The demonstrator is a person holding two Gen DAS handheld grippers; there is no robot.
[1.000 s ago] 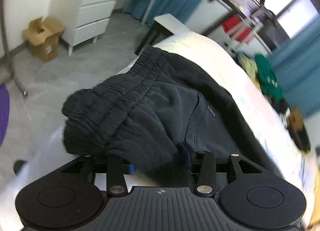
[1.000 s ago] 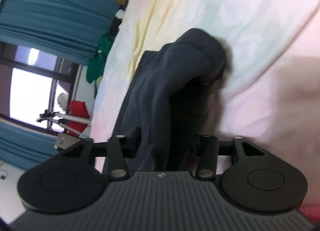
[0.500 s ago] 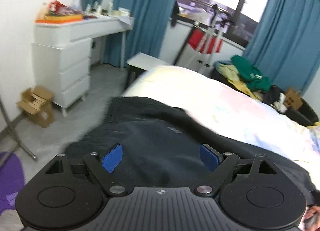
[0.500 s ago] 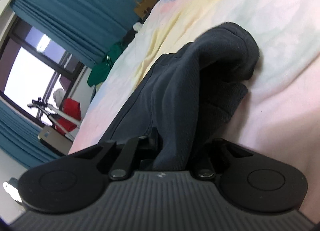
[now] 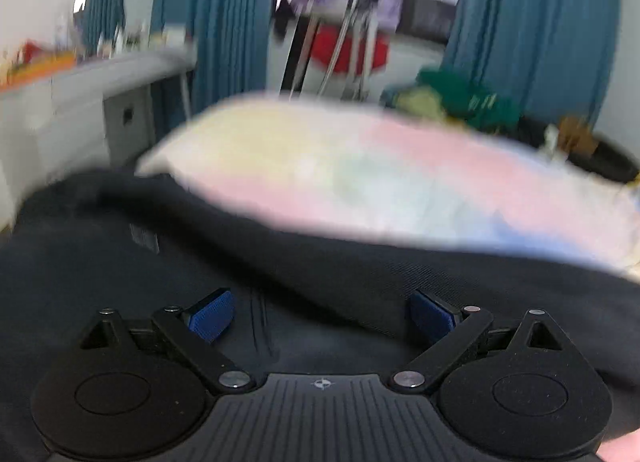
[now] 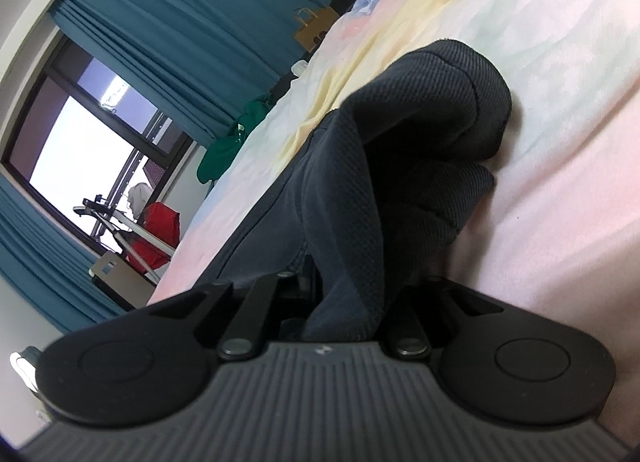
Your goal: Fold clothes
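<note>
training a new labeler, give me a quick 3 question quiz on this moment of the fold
1. True or false: the left gripper is shut on the shorts.
2. The right gripper grips: A) the shorts B) the sheet C) nothing
3. Fill in: the pads on the left fingers are ____ in colour.

Key: 1 false, its fingers stand apart over the cloth; 2 A; 3 blue.

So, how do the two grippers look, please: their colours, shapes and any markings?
Both are matte black, each with a ribbed grey centre plate, two round discs and silver pivot screws. The left gripper has blue textured pads; the right gripper has its pads hidden by cloth.
</note>
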